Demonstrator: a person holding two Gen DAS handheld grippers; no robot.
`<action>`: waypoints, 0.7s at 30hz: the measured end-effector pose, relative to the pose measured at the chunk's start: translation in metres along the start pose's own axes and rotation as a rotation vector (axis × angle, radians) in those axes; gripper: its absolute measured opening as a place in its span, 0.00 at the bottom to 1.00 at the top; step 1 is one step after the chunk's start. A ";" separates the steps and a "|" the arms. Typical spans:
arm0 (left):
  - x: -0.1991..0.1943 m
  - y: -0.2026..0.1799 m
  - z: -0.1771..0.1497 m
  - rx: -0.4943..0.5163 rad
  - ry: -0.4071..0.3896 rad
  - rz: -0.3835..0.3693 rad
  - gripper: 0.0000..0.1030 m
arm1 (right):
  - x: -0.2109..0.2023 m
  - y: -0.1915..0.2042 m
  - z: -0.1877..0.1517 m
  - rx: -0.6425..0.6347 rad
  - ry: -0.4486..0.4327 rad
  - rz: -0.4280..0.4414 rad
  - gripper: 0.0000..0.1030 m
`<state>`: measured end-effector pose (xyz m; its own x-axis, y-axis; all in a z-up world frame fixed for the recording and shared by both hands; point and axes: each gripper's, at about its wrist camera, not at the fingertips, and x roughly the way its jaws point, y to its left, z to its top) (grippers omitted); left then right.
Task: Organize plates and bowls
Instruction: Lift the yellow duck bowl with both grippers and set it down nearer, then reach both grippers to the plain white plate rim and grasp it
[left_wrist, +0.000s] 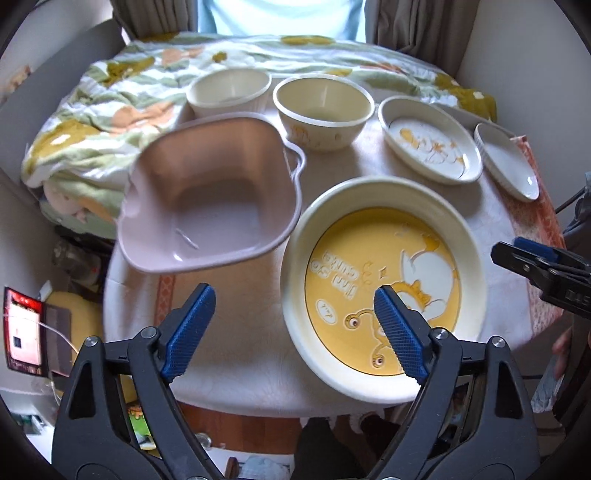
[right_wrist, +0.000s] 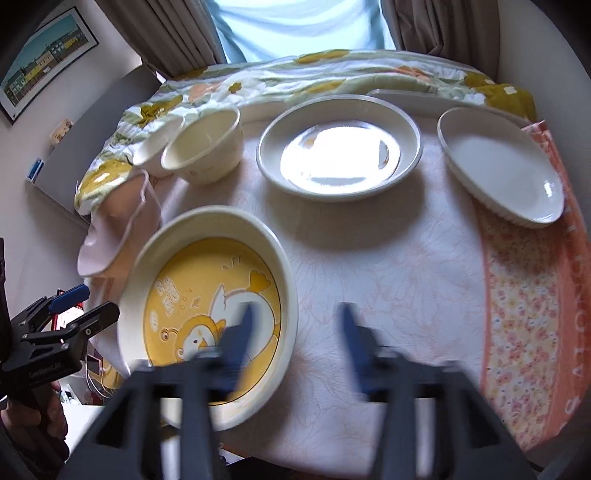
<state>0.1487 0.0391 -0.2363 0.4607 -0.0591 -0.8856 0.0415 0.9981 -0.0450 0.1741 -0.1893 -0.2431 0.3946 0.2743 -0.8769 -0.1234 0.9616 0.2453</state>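
Note:
A large cream plate with a yellow cartoon centre (left_wrist: 384, 284) (right_wrist: 210, 306) lies at the table's near edge. A pink square bowl (left_wrist: 210, 199) (right_wrist: 114, 229) sits to its left. Behind stand a ribbed cream bowl (left_wrist: 229, 92) and a cream bowl with yellow prints (left_wrist: 323, 110) (right_wrist: 203, 147). A round dish with flower print (left_wrist: 430, 138) (right_wrist: 340, 144) and a white oval dish (left_wrist: 506, 166) (right_wrist: 502, 166) lie to the right. My left gripper (left_wrist: 291, 325) is open, above the table between pink bowl and yellow plate. My right gripper (right_wrist: 295, 343) is open and empty beside the yellow plate's right rim.
The table has a pale pink cloth (right_wrist: 388, 266) with a floral orange strip (right_wrist: 528, 302) on the right. A flowered quilt (left_wrist: 110, 103) lies bunched behind and left of the dishes. The floor with clutter (left_wrist: 26, 332) lies below the left edge.

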 end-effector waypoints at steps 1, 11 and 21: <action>-0.010 -0.002 0.005 0.006 -0.022 -0.005 0.86 | -0.009 -0.001 0.003 0.007 -0.014 0.008 1.00; -0.074 -0.044 0.120 0.182 -0.244 -0.172 1.00 | -0.125 -0.039 0.022 0.128 -0.279 -0.041 1.00; -0.006 -0.189 0.224 0.410 -0.104 -0.385 1.00 | -0.153 -0.130 0.043 0.341 -0.303 -0.229 1.00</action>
<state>0.3364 -0.1526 -0.1186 0.4280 -0.4391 -0.7899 0.5547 0.8177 -0.1540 0.1689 -0.3560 -0.1231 0.6293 -0.0014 -0.7772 0.2811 0.9327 0.2259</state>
